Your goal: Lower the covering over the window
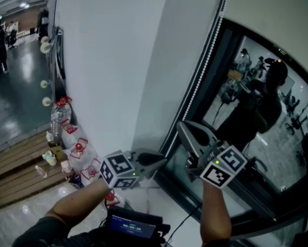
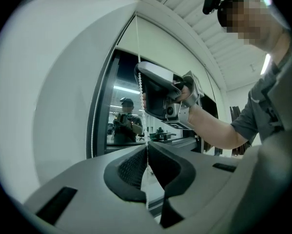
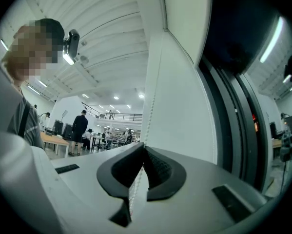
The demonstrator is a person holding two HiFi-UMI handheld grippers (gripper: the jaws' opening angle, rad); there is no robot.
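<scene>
Beside the window (image 1: 261,112), head view: status?
– I have left gripper (image 1: 163,161) and right gripper (image 1: 181,125) at the bead chain (image 1: 205,60) left of the window; blind (image 1: 277,9) covers only its top.
– Gripper views?
– Left clenched on the bead chain; right likewise.
</scene>
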